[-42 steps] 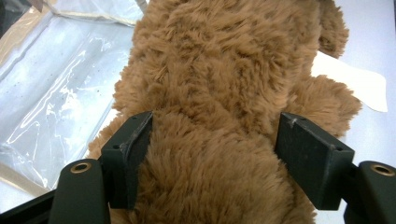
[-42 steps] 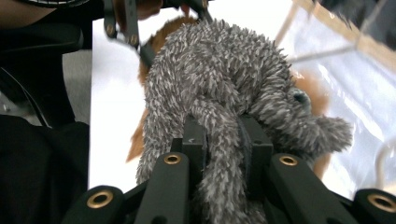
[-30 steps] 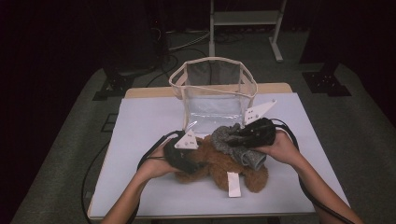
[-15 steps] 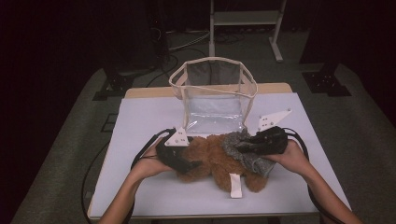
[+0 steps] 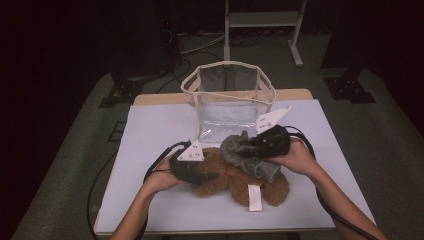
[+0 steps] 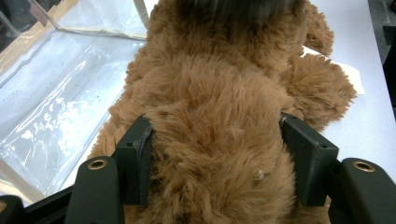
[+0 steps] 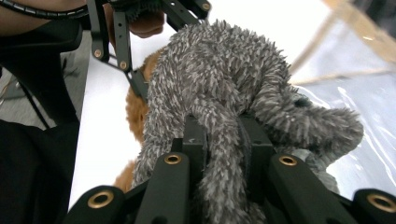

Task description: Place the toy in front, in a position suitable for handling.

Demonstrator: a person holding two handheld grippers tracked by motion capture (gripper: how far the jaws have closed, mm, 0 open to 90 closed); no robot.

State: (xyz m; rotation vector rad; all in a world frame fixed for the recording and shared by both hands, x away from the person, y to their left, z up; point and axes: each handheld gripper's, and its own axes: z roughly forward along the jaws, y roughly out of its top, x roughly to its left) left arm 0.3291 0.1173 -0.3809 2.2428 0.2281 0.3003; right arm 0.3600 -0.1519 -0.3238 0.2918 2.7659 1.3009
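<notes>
A brown plush bear (image 5: pixel 227 181) lies on the white table (image 5: pixel 150 130), a white label (image 5: pixel 254 198) hanging from it toward the front. My left gripper (image 5: pixel 212 176) grips its left side; in the left gripper view the jaws press into the fur of the bear (image 6: pixel 219 93) from both sides, left gripper (image 6: pixel 217 154) shut on it. A grey plush toy (image 5: pixel 239 151) rests on top of the bear. My right gripper (image 5: pixel 246 148) is shut on a limb of the grey toy (image 7: pixel 224 88), right gripper (image 7: pixel 222 140).
A clear plastic bag (image 5: pixel 227 95) with beige trim stands open just behind the toys, its clear wall (image 6: pixel 51 102) close to the bear. Cables trail from both grippers across the table. A metal stand (image 5: pixel 262 20) sits on the floor beyond.
My right gripper with the grey toy dipped toward the right, then came back up and left over the bear. The left gripper has barely shifted on the bear.
</notes>
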